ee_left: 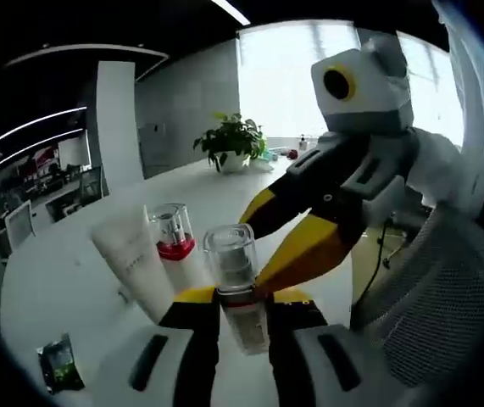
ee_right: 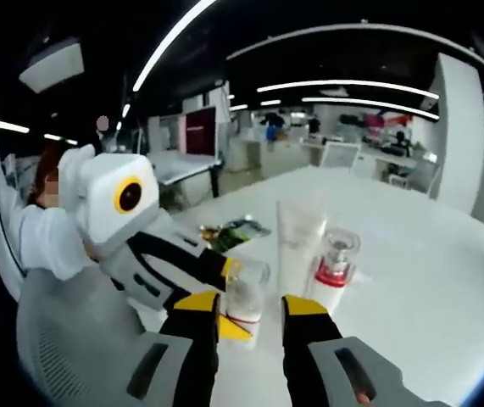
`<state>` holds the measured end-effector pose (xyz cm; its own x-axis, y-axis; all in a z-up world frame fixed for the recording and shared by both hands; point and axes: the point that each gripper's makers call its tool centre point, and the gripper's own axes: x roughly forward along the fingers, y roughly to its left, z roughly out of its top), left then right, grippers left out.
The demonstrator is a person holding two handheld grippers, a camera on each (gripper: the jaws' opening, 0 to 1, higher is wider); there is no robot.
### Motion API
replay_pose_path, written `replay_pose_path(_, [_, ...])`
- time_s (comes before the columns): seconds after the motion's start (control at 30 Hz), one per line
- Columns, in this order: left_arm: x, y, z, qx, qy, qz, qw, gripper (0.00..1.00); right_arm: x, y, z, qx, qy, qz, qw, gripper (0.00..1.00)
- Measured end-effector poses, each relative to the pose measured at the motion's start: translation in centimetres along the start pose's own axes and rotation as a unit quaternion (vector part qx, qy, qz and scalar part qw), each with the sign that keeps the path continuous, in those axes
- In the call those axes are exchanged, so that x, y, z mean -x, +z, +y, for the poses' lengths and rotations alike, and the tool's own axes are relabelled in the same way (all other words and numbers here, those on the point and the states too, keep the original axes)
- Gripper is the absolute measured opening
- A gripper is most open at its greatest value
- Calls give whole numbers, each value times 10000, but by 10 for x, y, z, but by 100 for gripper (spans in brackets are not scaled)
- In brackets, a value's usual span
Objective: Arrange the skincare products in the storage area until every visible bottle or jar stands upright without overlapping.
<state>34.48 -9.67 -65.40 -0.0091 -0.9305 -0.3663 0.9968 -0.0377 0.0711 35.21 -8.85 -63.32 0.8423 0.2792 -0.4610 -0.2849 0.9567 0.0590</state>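
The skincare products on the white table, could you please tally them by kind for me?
Clear-capped pump bottles: 2, one with a red collar, one held between the left tongs
White tubes: 1
Total: 3

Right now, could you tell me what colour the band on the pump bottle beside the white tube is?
Red band, clearest in the left gripper view.

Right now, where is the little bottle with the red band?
In the left gripper view, the red-banded bottle stands on the white table, between the white tube and the clear-capped bottle.
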Motion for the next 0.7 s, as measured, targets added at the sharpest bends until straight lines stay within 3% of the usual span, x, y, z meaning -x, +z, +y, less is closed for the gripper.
replay_pose_path(0.4, [-9, -5, -3, -333, -74, 102, 9994, 16, -3, -6, 0, -247, 35, 88, 9996, 13])
replay_pose_path(0.7, [-19, -9, -3, -633, -198, 175, 9976, 16, -5, -14, -10, -223, -163, 193, 9994, 11])
